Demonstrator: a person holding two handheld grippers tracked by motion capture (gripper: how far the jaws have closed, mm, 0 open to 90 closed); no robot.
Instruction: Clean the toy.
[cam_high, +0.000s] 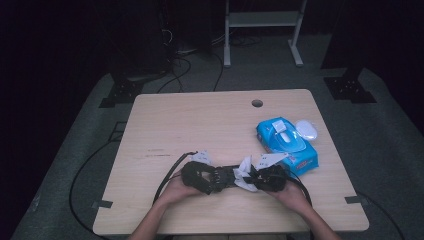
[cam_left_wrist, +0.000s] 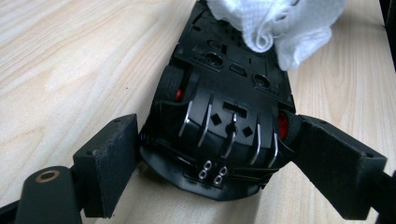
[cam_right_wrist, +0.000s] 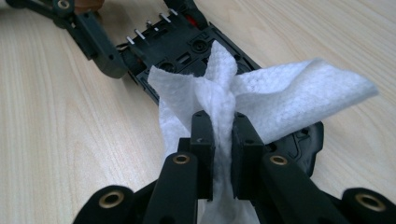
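the right gripper (cam_right_wrist: 219, 135) has its jaws pinched on a white wipe (cam_right_wrist: 261, 93) over the upturned black toy car (cam_left_wrist: 224, 116) on the desk (cam_high: 200, 125), the left gripper (cam_left_wrist: 219, 154) jaws wide astride its end, not pressing.

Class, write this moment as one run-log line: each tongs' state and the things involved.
left tongs: open, flanking toy car | right tongs: shut on white wipe | car upside down on table

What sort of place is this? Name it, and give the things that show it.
Probably a recording lab or workshop, not a home: a bare wooden table with a cable hole stands on grey carpet, dark equipment stands and loose cables surround it, and a white metal frame stands behind.
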